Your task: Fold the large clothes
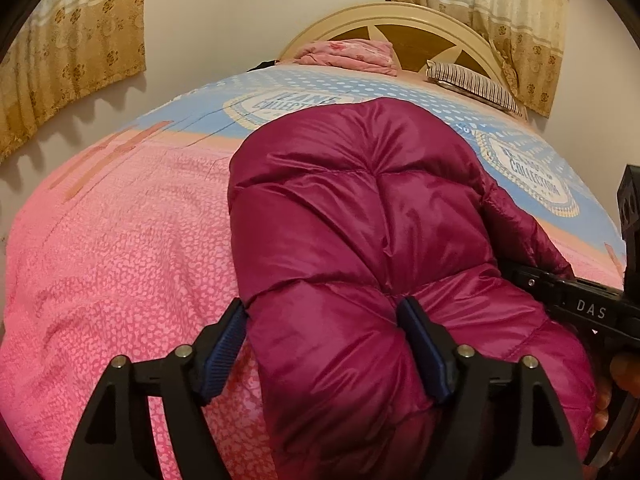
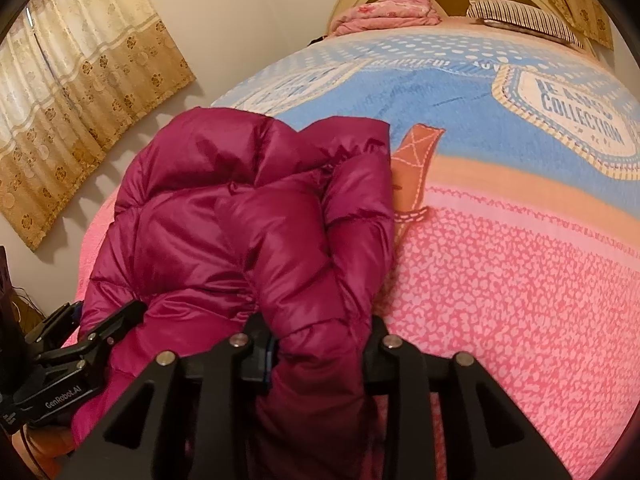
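A magenta puffer jacket (image 1: 360, 220) lies folded in a thick bundle on the pink and blue bedspread (image 1: 120, 260). My left gripper (image 1: 324, 344) is closed on the jacket's near left edge, with a fat fold of fabric squeezed between its blue pads. In the right wrist view my right gripper (image 2: 320, 344) is closed on the near right edge of the jacket (image 2: 240, 220), its fingertips buried in the fabric. The right gripper's body shows in the left wrist view (image 1: 580, 304), and the left gripper shows in the right wrist view (image 2: 80, 344).
A folded pink blanket (image 1: 348, 54) and a striped pillow (image 1: 472, 84) lie by the curved headboard (image 1: 400, 24). Patterned curtains (image 1: 72, 52) hang on the wall at left and right. Bedspread stretches left (image 1: 100, 320) and right (image 2: 520, 280) of the jacket.
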A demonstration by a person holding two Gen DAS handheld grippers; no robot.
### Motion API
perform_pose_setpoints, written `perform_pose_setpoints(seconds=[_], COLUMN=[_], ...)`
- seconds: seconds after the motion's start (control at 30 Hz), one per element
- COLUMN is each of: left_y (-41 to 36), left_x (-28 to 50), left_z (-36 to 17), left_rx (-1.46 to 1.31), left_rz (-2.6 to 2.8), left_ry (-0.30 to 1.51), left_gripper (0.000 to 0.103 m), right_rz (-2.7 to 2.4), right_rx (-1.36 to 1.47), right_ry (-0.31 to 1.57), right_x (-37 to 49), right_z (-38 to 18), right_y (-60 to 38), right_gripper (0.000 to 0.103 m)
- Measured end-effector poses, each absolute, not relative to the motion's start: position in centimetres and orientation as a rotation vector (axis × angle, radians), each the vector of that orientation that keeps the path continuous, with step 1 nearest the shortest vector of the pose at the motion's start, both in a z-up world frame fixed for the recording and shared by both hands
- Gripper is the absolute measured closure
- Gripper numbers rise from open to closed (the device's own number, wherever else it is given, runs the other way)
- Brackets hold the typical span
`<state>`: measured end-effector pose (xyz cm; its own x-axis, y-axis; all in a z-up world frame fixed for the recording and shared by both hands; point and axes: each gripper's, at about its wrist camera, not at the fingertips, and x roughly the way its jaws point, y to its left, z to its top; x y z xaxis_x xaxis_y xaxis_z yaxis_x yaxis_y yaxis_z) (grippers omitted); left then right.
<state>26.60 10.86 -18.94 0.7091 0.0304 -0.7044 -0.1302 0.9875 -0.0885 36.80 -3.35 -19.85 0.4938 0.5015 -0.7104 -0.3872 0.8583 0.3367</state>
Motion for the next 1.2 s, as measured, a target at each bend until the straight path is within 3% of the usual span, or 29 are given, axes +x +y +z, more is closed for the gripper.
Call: perform_pose_setpoints(seconds=[0.17,0.43,0.6,0.7,0.8,0.97,1.1,1.2], left_y=[11.4,11.7,12.0,11.7,11.3,11.2,11.5,12.1], left_x=[26.4,25.6,25.4,23.9,21.3,16.6,13.3,11.6], left_z=[-19.4,-18.5,-18.6,-16.7,-14.0,-9.9,-7.3,-5.6], left_rx=[-0.153,-0.144,-0.149,-0.130,-0.113,-0.118,-0.099,-0.101], left_rz=[0.090,0.097,0.102,0.125,0.121,0.111,0.107,0.125], left_ry=[0.775,0.767,0.766,0.738,0.671,0.573,0.507,0.457], left_gripper=[0.021,0.021,0.021,0.021,0.021,0.021,0.021,0.020], right_rz=[0.531,0.489,0.460,0.440,0.423,0.406,0.419,0.427], right_rx=[0.131,0.082,0.056,0.008,0.008,0.014,-0.018,-0.032], right_ry=[0.910,0.908,0.903,0.859,0.788,0.678,0.596,0.544], right_x=[36.9,36.9,36.8,35.7,33.9,29.6,25.3,22.9], right_z=[-20.2,-19.6,-19.5,-17.9,-15.6,-11.3,-8.9,-7.7], right_y=[-3.7,-3.4,-3.1,-3.1,-3.8,-4.9,-4.5,-4.2], right_gripper=[0.063,0.045,0.043,0.042,0.026,0.025,0.014,0.013])
